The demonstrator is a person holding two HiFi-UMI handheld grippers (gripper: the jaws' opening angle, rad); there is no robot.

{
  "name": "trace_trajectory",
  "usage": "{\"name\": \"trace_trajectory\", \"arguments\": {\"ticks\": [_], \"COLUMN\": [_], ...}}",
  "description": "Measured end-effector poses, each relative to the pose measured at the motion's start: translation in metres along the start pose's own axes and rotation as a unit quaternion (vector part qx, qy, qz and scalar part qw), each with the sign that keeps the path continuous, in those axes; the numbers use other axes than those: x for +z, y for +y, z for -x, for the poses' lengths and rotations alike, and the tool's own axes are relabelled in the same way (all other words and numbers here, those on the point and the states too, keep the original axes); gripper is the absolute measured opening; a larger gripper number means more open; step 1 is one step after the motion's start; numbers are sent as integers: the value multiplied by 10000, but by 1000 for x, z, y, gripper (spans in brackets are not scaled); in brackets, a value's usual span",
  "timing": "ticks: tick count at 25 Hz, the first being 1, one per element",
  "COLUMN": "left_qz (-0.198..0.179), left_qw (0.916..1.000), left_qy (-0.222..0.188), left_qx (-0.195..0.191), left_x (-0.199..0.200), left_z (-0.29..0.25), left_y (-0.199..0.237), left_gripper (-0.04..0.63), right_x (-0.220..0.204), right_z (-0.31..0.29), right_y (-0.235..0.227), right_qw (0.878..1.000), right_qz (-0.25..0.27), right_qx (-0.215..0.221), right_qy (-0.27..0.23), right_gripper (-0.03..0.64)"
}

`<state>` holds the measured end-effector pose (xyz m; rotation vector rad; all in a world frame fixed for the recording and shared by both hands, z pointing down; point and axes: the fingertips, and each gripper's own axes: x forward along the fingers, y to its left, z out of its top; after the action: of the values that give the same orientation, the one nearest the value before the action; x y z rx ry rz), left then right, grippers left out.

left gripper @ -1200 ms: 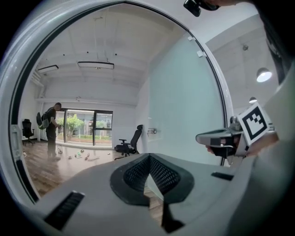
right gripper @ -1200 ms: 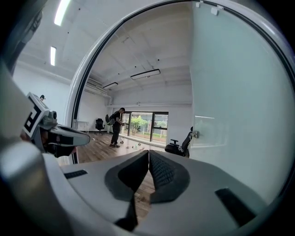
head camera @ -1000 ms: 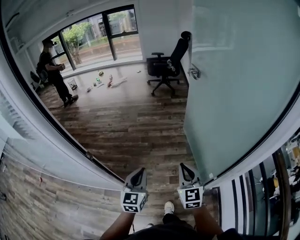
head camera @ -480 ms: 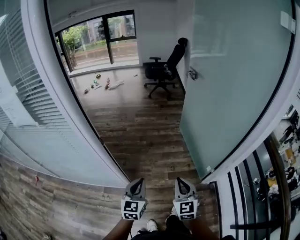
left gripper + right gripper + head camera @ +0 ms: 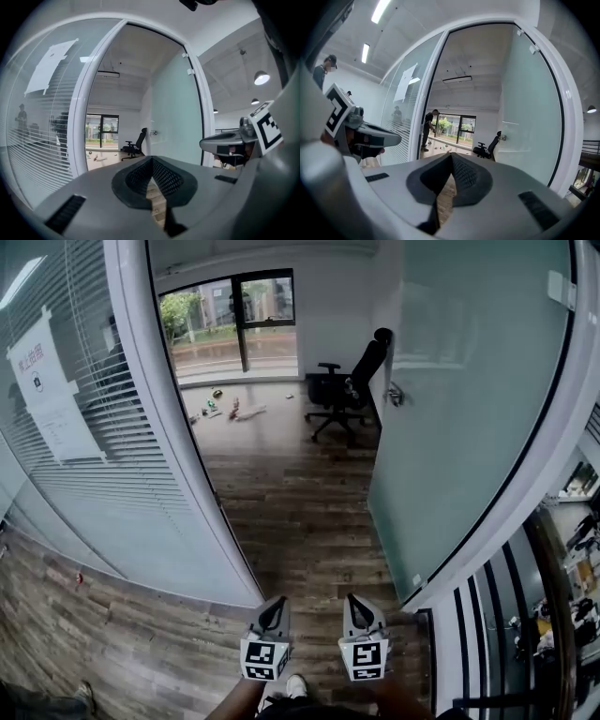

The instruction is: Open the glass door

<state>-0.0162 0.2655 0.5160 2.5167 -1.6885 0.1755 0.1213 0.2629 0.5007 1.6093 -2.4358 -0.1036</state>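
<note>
The frosted glass door (image 5: 450, 427) stands swung inward on the right side of the doorway, with its metal handle (image 5: 396, 395) on the far edge. It also shows in the left gripper view as the door (image 5: 176, 122) and in the right gripper view as the door (image 5: 529, 126). My left gripper (image 5: 275, 607) and right gripper (image 5: 356, 606) are side by side at the bottom of the head view, outside the threshold and well short of the door. Both point level into the room. Each one, the left gripper (image 5: 151, 161) and the right gripper (image 5: 451, 158), is shut with nothing in it.
A white door frame (image 5: 173, 427) and a glass partition with blinds (image 5: 84, 446) bearing a paper notice (image 5: 47, 390) stand on the left. Inside are an office chair (image 5: 352, 385), small things on the floor (image 5: 230, 409), a window (image 5: 234, 315) and a person (image 5: 427, 129). A railing (image 5: 553, 615) runs on the right.
Both grippers and the view have drawn back from the doorway. More of the blind-covered partition and its notice now shows at left, and the person by the window has left the head view.
</note>
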Motion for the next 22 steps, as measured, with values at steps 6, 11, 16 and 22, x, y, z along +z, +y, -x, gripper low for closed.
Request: {"name": "trace_trajectory", "arguments": {"ticks": [6, 11, 16, 22], "left_qz": [22, -32, -26, -95], "left_qw": [10000, 9999, 10000, 9999], "left_qy": [-1, 33, 47, 29], "left_qx": [96, 109, 4, 86], "left_x": [-5, -2, -12, -15], "left_z": [34, 57, 80, 103], "left_y": [-59, -92, -125, -150], "left_gripper": [2, 2, 2, 2], "right_x": [-6, -5, -25, -29], "right_z": [71, 110, 147, 182], "right_y": [-21, -33, -36, -39], "right_qw": [9996, 9996, 9992, 9993], "right_qz": [-138, -146, -172, -172], "right_qx": [-136, -210, -300, -246], "right_qy": [-225, -147, -210, -239], "right_gripper": [15, 15, 15, 15]}}
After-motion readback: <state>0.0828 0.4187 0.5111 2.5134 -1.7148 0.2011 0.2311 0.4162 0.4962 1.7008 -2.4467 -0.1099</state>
